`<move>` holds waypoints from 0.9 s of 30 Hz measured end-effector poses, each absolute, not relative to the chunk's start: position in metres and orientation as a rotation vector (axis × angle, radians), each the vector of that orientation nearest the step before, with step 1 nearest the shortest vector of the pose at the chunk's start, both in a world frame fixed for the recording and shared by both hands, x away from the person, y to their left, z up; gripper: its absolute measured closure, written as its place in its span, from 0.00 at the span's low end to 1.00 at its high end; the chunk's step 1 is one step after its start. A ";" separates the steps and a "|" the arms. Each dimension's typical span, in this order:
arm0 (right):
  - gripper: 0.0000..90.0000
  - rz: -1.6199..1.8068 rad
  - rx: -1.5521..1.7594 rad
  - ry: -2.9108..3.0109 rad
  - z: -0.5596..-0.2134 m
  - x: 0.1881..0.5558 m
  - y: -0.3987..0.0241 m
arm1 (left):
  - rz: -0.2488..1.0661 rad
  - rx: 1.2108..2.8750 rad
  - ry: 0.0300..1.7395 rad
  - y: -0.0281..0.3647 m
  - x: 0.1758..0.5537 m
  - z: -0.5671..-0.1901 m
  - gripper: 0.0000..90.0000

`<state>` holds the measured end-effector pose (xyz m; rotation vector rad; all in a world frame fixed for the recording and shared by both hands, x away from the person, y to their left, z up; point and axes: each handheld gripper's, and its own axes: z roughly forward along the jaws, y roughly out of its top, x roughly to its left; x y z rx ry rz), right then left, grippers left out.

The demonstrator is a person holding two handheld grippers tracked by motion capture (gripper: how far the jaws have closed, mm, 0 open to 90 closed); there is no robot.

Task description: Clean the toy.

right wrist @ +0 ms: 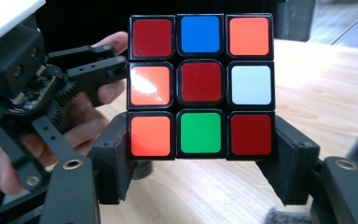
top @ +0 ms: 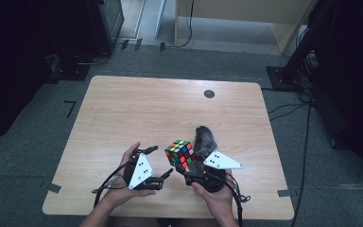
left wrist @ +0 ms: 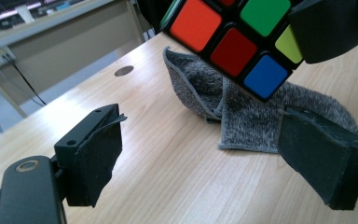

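Note:
A scrambled Rubik's cube (top: 179,152) hangs a little above the table, near its front edge. My right gripper (top: 185,163) is shut on it. In the right gripper view the two black pads (right wrist: 114,163) press the bottom row of the cube (right wrist: 200,86) from both sides. My left gripper (top: 159,164) stands just left of the cube, open, with nothing between its jaws. In the left gripper view the cube (left wrist: 233,37) is above and beyond the open gripper (left wrist: 209,149). A grey cloth (top: 204,137) lies crumpled on the table behind the cube.
The wooden table (top: 123,109) has a round dark cable hole (top: 209,93) near its back edge. In the left gripper view the cloth (left wrist: 251,116) lies right ahead. Dark stands and cables (top: 293,109) are on the floor to the right.

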<state>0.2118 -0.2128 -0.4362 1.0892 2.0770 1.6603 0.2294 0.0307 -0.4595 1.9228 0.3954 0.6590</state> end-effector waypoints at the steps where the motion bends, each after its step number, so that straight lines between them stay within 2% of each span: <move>1: 0.39 1.665 1.093 2.089 -0.436 0.212 -0.212 | 0.669 1.921 0.384 0.030 0.229 -0.460 0.17; 15: 0.38 1.688 1.203 2.207 -0.440 0.215 -0.205 | 0.804 1.916 0.249 0.023 0.220 -0.466 0.24; 20: 0.38 1.697 1.230 2.240 -0.443 0.217 -0.202 | 0.817 1.920 0.227 0.021 0.218 -0.467 0.29; 24: 0.38 1.710 1.245 2.236 -0.445 0.218 -0.202 | 0.829 1.919 0.220 0.019 0.216 -0.468 0.36; 27: 0.38 1.721 1.252 2.240 -0.446 0.220 -0.204 | 0.816 1.923 0.240 0.019 0.216 -0.469 0.36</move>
